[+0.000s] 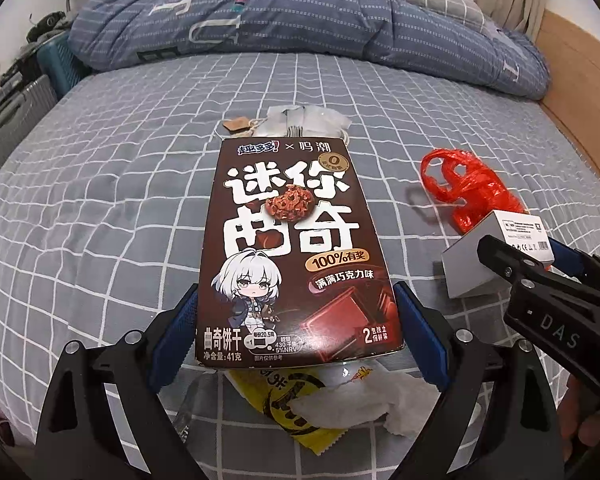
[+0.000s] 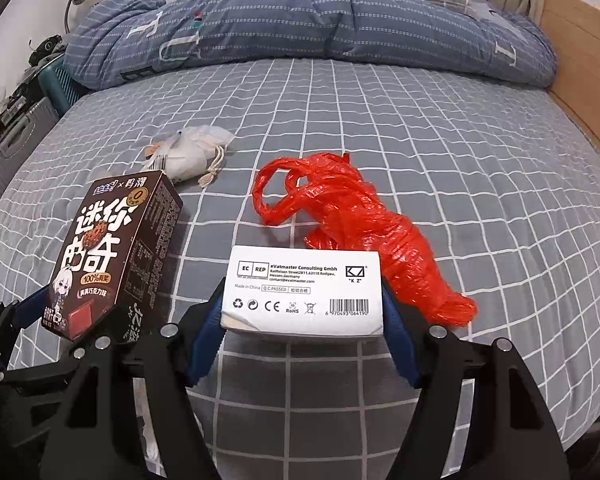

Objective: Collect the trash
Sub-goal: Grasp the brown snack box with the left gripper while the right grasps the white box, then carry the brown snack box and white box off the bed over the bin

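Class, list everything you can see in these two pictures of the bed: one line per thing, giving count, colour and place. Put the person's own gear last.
Cookie box: one, brown, held between the left jaws above the bed.
White box: one, white, between the right jaws.
Red bag: one, red, crumpled on the sheet beyond the white box.
Pouch: one, white, on the sheet beyond the cookie box, a brown tag beside it.
Yellow wrapper: one, yellow, under the cookie box.
Tissue: one, white, on the wrapper.
Quilt: one, blue, bunched at the far end.
Sheet: one, grey with white grid.
Left gripper: one, black with blue pads.
Right gripper: one, the same.
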The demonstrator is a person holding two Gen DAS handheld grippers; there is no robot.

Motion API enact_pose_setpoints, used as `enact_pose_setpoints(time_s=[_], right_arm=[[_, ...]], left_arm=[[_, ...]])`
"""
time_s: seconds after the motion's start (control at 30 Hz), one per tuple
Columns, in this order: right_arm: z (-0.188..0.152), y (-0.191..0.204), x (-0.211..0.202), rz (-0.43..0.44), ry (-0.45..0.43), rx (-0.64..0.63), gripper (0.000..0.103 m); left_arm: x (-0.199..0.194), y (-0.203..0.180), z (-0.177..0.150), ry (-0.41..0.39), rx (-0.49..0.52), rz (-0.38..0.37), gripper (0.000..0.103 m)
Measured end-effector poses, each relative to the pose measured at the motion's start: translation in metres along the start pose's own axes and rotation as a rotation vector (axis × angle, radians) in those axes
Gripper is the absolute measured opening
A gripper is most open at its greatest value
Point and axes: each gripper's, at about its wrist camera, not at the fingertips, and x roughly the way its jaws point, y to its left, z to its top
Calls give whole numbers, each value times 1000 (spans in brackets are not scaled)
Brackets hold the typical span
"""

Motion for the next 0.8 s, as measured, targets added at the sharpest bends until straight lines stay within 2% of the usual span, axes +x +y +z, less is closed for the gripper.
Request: enact_pose_setpoints(time_s=[0.8], right_arm=[[-21,-5,-70,3,-55,23,67]], left_arm=[[-70,8,-8,-48,-14,13,90]])
